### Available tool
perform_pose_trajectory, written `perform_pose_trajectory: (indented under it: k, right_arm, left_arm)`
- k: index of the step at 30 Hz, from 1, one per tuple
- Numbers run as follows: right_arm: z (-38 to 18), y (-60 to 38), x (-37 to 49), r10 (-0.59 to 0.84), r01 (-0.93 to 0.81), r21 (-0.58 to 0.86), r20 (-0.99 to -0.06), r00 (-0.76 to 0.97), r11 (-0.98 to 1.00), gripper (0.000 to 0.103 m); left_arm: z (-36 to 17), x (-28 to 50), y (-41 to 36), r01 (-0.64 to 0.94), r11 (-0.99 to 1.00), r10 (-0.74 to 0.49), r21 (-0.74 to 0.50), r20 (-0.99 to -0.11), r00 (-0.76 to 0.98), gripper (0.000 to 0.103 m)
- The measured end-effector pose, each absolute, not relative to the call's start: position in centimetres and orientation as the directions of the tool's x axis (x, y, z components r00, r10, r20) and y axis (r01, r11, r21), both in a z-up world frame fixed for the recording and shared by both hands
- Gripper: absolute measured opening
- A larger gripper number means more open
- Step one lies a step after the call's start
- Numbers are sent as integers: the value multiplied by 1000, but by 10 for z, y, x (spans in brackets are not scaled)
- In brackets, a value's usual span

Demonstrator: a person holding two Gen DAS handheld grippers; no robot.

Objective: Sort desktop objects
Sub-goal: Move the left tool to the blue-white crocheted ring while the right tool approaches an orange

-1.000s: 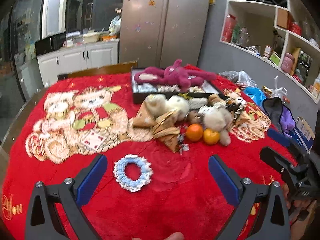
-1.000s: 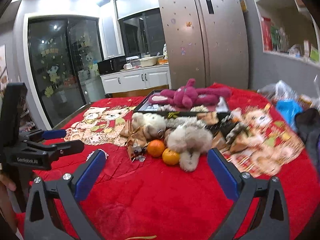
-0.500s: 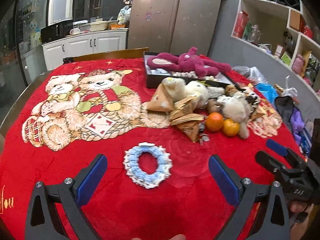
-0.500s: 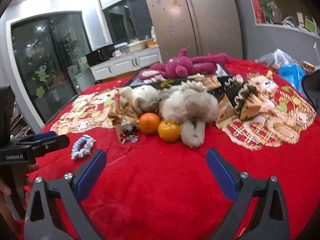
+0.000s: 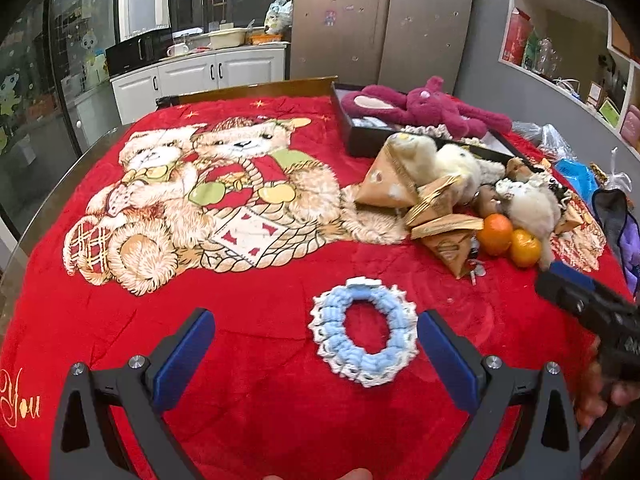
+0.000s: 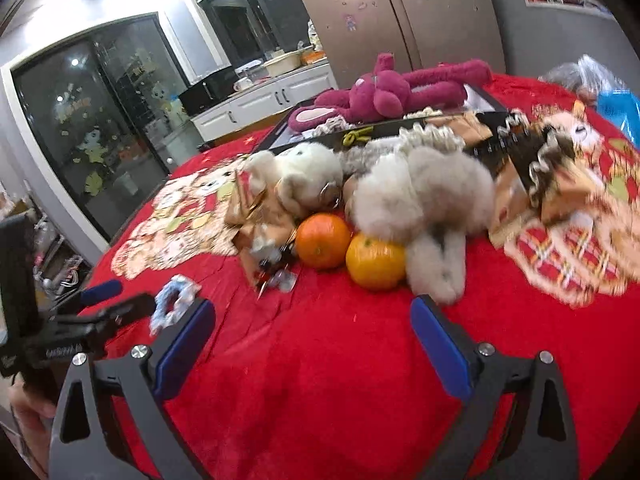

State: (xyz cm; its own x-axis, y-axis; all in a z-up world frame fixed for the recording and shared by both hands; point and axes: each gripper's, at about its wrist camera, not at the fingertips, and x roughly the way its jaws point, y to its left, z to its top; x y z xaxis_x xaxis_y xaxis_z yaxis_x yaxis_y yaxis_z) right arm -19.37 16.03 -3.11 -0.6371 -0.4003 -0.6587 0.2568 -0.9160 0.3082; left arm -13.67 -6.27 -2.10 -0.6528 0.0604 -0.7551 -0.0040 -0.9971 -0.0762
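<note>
Since a second ago the left gripper (image 5: 314, 340) has drawn closer to the blue-and-white scrunchie (image 5: 363, 340), which now lies larger in the left wrist view, just inside the right-hand finger. The jaws stand spread wide and hold nothing. The scrunchie rests flat on the red teddy-bear blanket (image 5: 260, 400). Farther off sits a heap: brown paper packets (image 5: 440, 216), two oranges (image 5: 495, 234) side by side, and pale plush toys (image 5: 528, 208). Behind them a magenta plush toy (image 5: 424, 110) sprawls across a black tray (image 5: 358, 142). At the right edge the right gripper (image 5: 580, 296) shows as a dark body with a blue tip.

From the right wrist view, the right gripper (image 6: 312, 336) has also moved nearer the heap; its jaws are spread wide and empty over bare blanket. The oranges (image 6: 323, 240) touch each other, and a white fluffy toy (image 6: 424, 208) rests against them. The scrunchie (image 6: 174, 304) lies at the left beside the left gripper (image 6: 108, 304), whose fingers point toward it. The picture is blurred at the right.
</note>
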Motion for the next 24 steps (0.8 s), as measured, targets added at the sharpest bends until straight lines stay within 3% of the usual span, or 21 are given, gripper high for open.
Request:
perform_pose_trajectory:
  k: [5,7,9,14,19,22,24]
  right_arm:
    - [-36,153,-220,-339,229,250,-710,-618,-941,88]
    - [-36,152,-228,-288,213,196,-725,-626,-957,77]
    - [-38,154,-232,-264,212,166,-737,-622,-963,72]
    - [-45,155,-238,-236,196,146,-765,-599,-970,71]
    - [-47,142,-237,-130,173,29,-781,-611,-985,69]
    - [-45,142,-235,-103,157,4,-771,-628,-988,46]
    - [-44,145,-234,-116,156,21,-768,-630,-988,41]
  left_arm:
    - [-39,-144,-67,6,-996,67,-88,-795,-603,103]
    - [-42,-145,-69,2,-994,89,-113,-796,-599,103]
    - [-43,-146,-70,0,-993,95,-119,-793,-601,103]
    - [-45,-146,-67,-9,-995,88,-104,-786,-612,103]
    - [-45,-146,-68,-9,-994,91,-108,-786,-612,103]
    - [-45,-147,-68,-9,-994,94,-113,-785,-612,103]
    - [-45,-147,-68,-9,-994,93,-111,-786,-612,103]
